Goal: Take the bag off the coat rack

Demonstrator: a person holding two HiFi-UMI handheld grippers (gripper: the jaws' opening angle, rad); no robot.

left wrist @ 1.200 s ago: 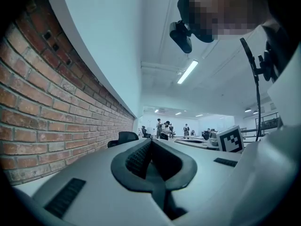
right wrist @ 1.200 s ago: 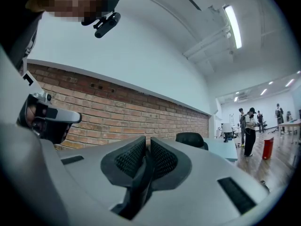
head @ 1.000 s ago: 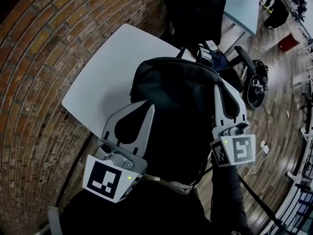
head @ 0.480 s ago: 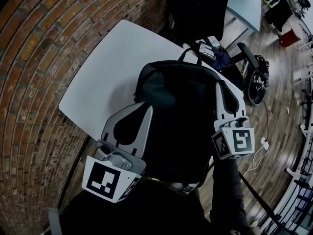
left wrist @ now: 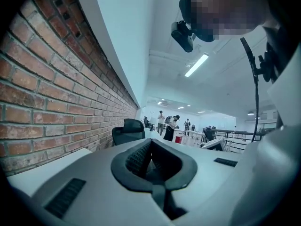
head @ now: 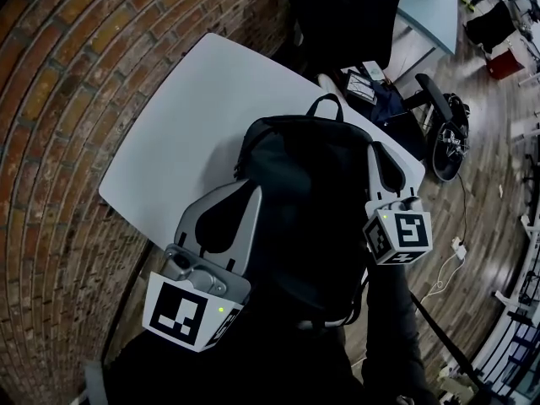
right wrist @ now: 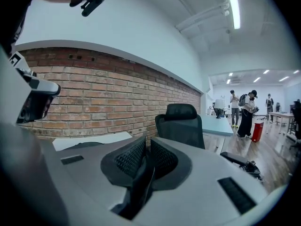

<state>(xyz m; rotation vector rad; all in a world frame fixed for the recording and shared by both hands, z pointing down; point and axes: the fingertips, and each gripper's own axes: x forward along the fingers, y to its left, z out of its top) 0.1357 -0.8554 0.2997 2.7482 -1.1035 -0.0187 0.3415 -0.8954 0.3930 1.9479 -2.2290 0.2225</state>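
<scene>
A black backpack [head: 308,201] hangs between my two grippers, over the near edge of a white table [head: 181,116]; I cannot tell whether it touches the table. Its top handle [head: 325,101] arches over the tabletop. My left gripper [head: 251,191] lies along the bag's left side, jaws together on a thin black strap [left wrist: 162,199] that runs down from the pads. The right gripper [head: 374,148] is at the bag's right side, shut on another black strap [right wrist: 141,187] pinched between its ribbed pads [right wrist: 129,157]. No coat rack is in view.
A brick wall [head: 59,142] curves along the left behind the table. A black office chair [head: 342,15] stands beyond the table, with a second chair's base [head: 443,142] on the wooden floor to the right. A red bin [head: 506,62] and people are far off.
Both grippers and the bag have sunk toward the table, the right one more. The bag's top handle has come into view over the tabletop.
</scene>
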